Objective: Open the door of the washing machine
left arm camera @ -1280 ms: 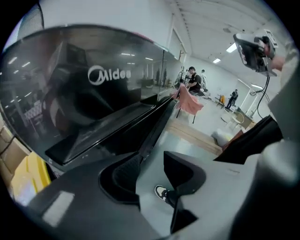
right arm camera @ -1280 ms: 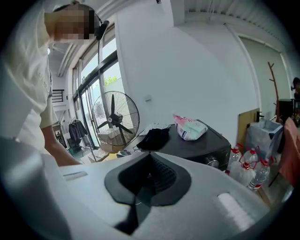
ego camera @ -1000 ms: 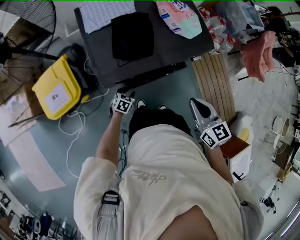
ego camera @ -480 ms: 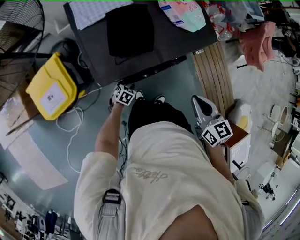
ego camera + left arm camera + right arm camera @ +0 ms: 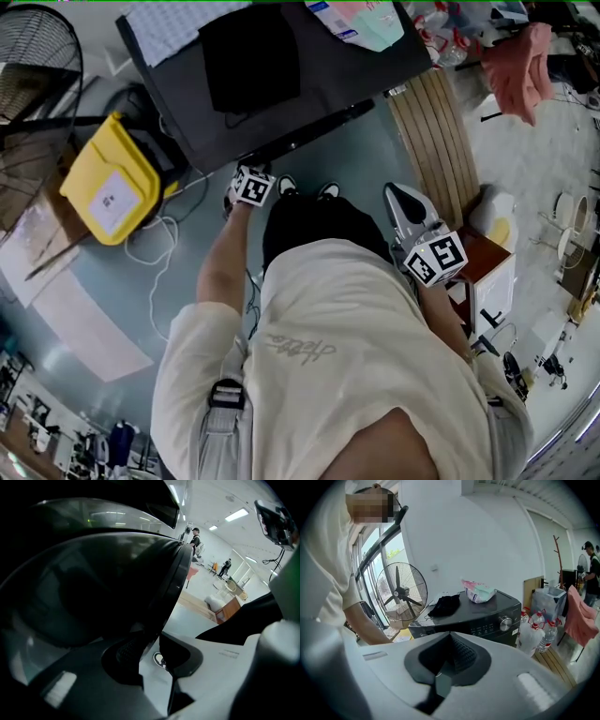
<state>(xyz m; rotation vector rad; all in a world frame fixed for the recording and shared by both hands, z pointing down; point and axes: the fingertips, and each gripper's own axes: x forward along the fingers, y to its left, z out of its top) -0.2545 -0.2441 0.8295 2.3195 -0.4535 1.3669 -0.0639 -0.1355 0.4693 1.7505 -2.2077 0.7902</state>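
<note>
The dark washing machine [image 5: 281,103] stands ahead of me, its front edge [image 5: 309,131] facing my feet. My left gripper [image 5: 249,183] reaches down at that front. In the left gripper view the round dark door [image 5: 93,597] fills the left side. Its thick rim [image 5: 168,583] runs down into the gap of the left gripper [image 5: 150,651], whose jaws are closing around it. The ribbed left pad [image 5: 125,651] lies against the rim, while a pale gap separates the rim from the right pad. My right gripper [image 5: 405,204] [image 5: 449,641] hangs apart at my right side, shut and empty.
A black cloth [image 5: 248,56] and a detergent bag [image 5: 361,19] lie on the machine's top. A yellow container [image 5: 111,180], a fan [image 5: 37,56] and floor cables [image 5: 155,253] are left. Wooden slats [image 5: 436,141], a pink cloth [image 5: 520,70] and water bottles [image 5: 536,632] are right.
The left gripper has dipped a little lower against the machine's front. The right gripper has hardly moved. The head view has shifted slightly.
</note>
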